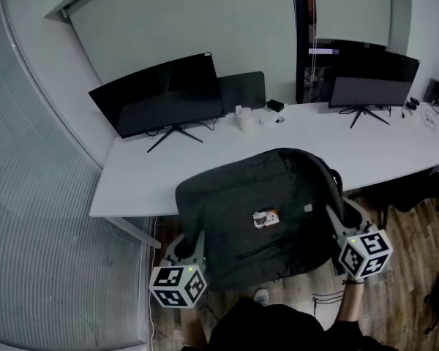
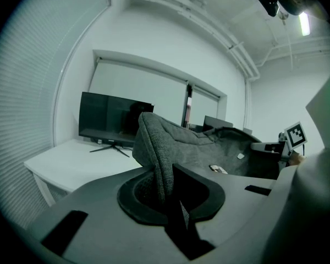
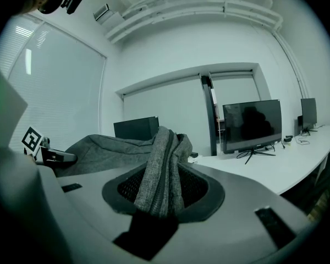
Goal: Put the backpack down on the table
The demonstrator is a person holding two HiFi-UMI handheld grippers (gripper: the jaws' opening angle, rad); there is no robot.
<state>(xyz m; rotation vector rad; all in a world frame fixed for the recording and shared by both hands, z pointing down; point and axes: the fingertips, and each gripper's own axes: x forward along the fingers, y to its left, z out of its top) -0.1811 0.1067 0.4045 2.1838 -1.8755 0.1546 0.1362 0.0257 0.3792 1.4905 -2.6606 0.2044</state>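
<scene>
Left tongs (image 2: 168, 194): narrow, pinched onto a thin fold of grey woven cloth at the backpack's left edge. The fold stands up out of the grip and bends over on itself.

Right tongs (image 3: 157, 197): set wider, clamped on a thicker bunch at the opposite edge, several layers with what looks like a zip seam running through them.

Backpack (image 1: 234, 196): slung flat between the two tongs, front panel up, with a small label (image 1: 265, 218) near the middle. Its far end lies over the near edge of the white surface (image 1: 146, 174). Its near end hangs over the wooden floor (image 1: 417, 240), close to our body. We cannot tell whether the far end already touches the surface.

Handling, our judgement: soft and floppy, no stiffness of its own, so it sags between the holds and only keeps its shape while both sides are held. The rough weave should not slip. Weight is unknown, though the panel looks fairly flat, so probably lightly filled. The two side edges are sound holds, and the thin left fold is the likelier to pull free.

Beyond it: a monitor (image 1: 161, 97) at the back left and another (image 1: 373, 79) at the right, with small items between them, all well apart from the landing spot.
</scene>
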